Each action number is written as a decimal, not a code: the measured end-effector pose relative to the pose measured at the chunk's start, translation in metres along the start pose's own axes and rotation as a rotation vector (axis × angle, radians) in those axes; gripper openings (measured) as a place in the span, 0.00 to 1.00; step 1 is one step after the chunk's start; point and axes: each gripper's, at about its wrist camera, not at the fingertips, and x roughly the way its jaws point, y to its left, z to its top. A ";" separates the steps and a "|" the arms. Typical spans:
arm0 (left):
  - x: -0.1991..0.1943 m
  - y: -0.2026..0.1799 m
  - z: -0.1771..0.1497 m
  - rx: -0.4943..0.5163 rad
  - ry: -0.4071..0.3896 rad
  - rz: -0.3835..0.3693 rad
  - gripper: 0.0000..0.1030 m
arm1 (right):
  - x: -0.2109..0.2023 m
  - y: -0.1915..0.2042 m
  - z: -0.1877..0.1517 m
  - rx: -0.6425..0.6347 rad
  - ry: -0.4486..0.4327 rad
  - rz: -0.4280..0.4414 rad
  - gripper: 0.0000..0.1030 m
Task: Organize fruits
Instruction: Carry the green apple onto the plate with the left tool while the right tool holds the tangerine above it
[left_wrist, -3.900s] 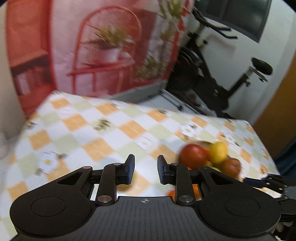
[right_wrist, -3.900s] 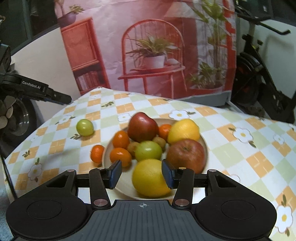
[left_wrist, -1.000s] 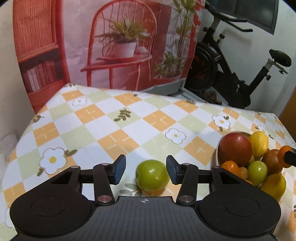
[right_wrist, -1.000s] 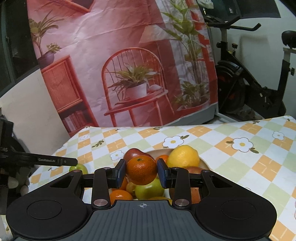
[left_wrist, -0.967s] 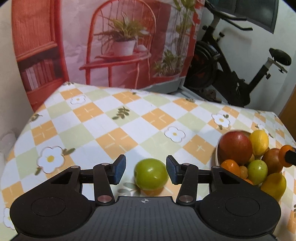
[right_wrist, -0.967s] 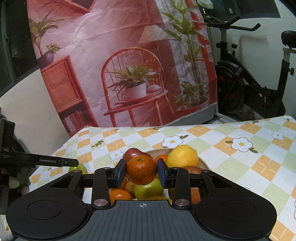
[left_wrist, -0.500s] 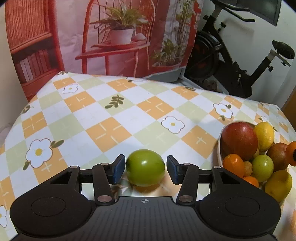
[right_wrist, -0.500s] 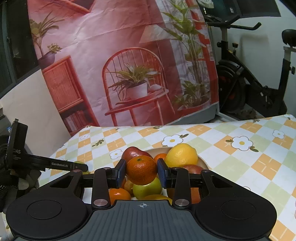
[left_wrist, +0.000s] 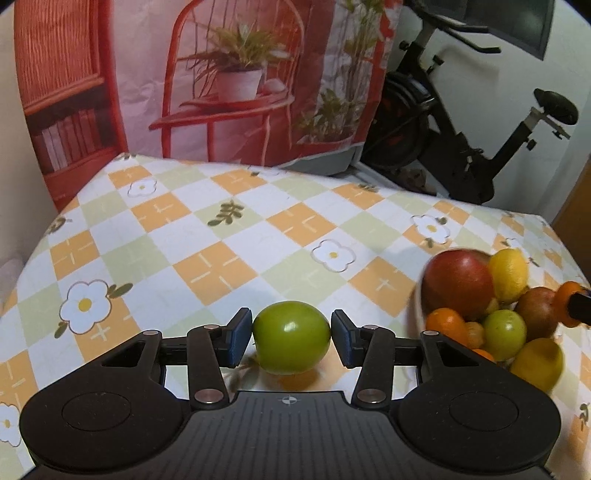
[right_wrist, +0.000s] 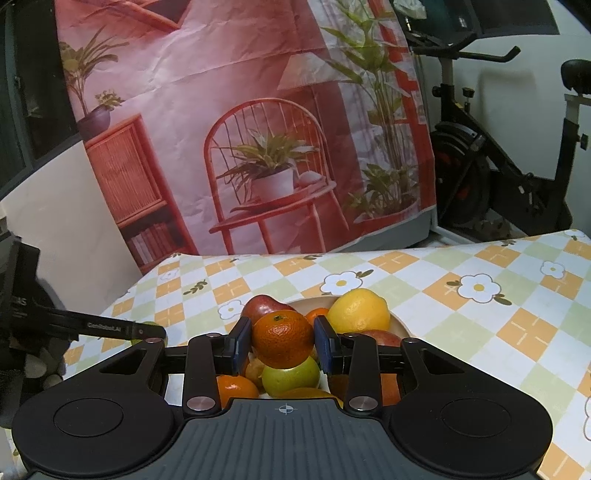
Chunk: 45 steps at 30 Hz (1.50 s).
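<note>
A green round fruit (left_wrist: 291, 341) rests on the checked tablecloth between the blue pads of my left gripper (left_wrist: 291, 332). The pads stand close at each side with only thin gaps, so that gripper is open. My right gripper (right_wrist: 282, 338) is shut on an orange mandarin (right_wrist: 282, 343), held just above the fruit bowl (right_wrist: 400, 325). The bowl (left_wrist: 419, 299) holds a red apple (left_wrist: 458, 284), a lemon (left_wrist: 508, 273), a green fruit (left_wrist: 504, 332) and several others. In the left wrist view the held mandarin (left_wrist: 565, 302) shows at the right edge.
The table carries an orange, green and white checked cloth (left_wrist: 221, 240) with flowers. A printed backdrop (right_wrist: 258, 129) hangs behind it, and an exercise bike (left_wrist: 461, 147) stands at the back right. A gloved hand (right_wrist: 33, 363) holds the left gripper at the table's left edge.
My left gripper has moved forward and down, so the green fruit now sits fully between its pads. The right gripper has kept still with the mandarin in it.
</note>
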 end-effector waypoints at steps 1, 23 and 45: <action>-0.004 -0.003 0.000 0.004 -0.007 -0.008 0.48 | -0.001 0.000 0.000 0.001 -0.002 0.002 0.33; -0.021 -0.116 -0.034 0.239 -0.005 -0.233 0.48 | -0.028 -0.024 -0.001 0.057 -0.056 0.002 0.33; -0.021 -0.128 -0.033 0.246 0.023 -0.297 0.47 | -0.033 -0.031 -0.004 0.071 -0.068 0.008 0.33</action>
